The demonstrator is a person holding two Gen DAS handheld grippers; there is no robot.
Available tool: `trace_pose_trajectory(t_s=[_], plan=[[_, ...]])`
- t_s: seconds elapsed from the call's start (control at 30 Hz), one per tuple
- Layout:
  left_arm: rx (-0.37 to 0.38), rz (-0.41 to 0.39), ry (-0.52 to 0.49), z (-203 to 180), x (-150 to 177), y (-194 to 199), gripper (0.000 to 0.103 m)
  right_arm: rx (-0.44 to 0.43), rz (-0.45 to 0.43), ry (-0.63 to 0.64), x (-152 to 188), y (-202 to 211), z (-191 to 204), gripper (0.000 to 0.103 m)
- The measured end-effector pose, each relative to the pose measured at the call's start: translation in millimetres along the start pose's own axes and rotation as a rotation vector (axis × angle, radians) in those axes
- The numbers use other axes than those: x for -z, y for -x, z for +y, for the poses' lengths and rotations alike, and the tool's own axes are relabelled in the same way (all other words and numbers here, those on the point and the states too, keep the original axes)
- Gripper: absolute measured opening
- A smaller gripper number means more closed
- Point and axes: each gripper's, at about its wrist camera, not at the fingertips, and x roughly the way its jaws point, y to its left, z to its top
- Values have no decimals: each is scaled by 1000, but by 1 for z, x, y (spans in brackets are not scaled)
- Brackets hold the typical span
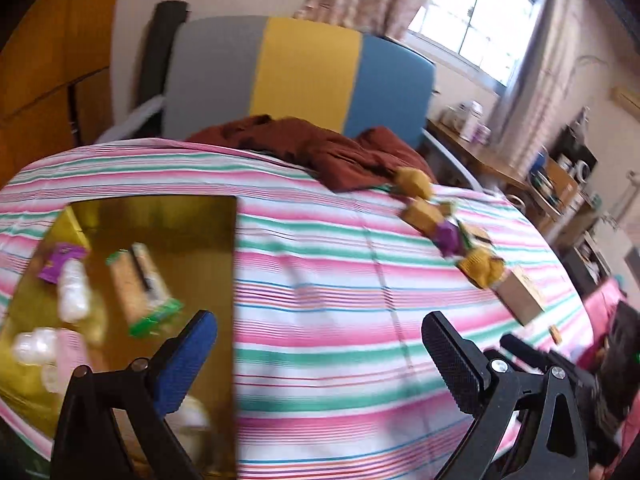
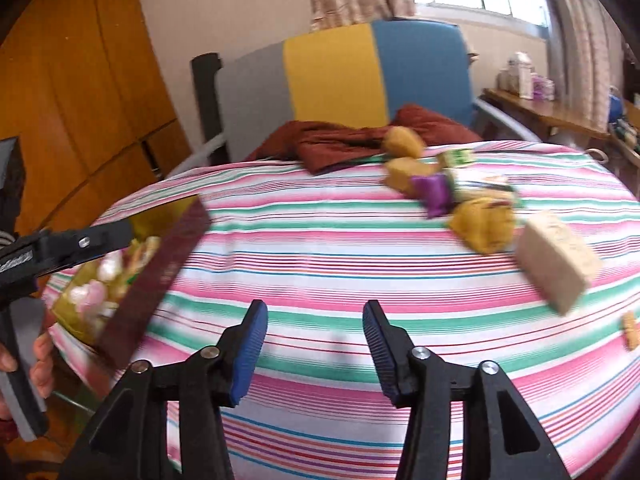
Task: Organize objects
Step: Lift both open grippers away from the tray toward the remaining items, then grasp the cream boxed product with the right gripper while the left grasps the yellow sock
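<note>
While both cameras look across a bed with a pink, green and white striped sheet (image 2: 320,240), the right gripper (image 2: 316,344) hovers over bare sheet with its jaws released and nothing between them. The left gripper (image 1: 320,360) also stands wide apart and empty, its blue-padded finger over the edge of a gold-lined box (image 1: 200,232) at the bed's left side. Inside that box lie a green-ended packet (image 1: 140,288), a purple wrapper (image 1: 60,266) and some pale, blurred pieces, perhaps sweets. Well apart, near the right edge, sit a scattered cluster of yellow pouches (image 2: 484,224), a purple pouch (image 2: 434,192) and a beige carton (image 2: 560,264). Behind them lies a crumpled rust-brown cloth (image 2: 340,140) before a grey, yellow and blue headboard (image 2: 336,72).
</note>
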Motion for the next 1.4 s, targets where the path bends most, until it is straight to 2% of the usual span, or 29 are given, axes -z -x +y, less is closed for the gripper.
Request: trace_pose_trajectory(t_s=[0.07, 0.1, 0.27, 0.47, 0.7, 0.77, 0.87, 1.0, 1.17, 1.33, 1.4], plan=[[9, 18, -14, -13, 4, -5, 103, 75, -13, 13, -2, 5, -24, 70], [22, 25, -17, -18, 6, -8, 103, 110, -17, 15, -3, 8, -37, 72], [30, 65, -29, -40, 13, -24, 103, 243, -44, -47, -18, 21, -107, 75], [39, 112, -30, -54, 21, -37, 103, 319, -40, -106, -34, 19, -173, 76], [61, 153, -57, -70, 26, -50, 103, 272, 78, -48, -41, -17, -203, 77], [59, 157, -73, -74, 26, -53, 103, 233, 65, -72, -39, -19, -207, 77], [55, 160, -86, -81, 25, -60, 103, 223, 55, -98, -34, -24, -208, 77], [64, 170, -100, -94, 23, -69, 103, 246, 54, -117, -28, -34, -204, 58], [66, 181, -129, -108, 22, -81, 103, 254, 21, -179, -36, -41, -205, 54], [63, 191, -131, -117, 18, -91, 103, 173, 42, -89, -36, -53, -178, 52], [62, 187, -138, -120, 15, -94, 103, 114, 39, -53, -31, -51, -164, 52]])
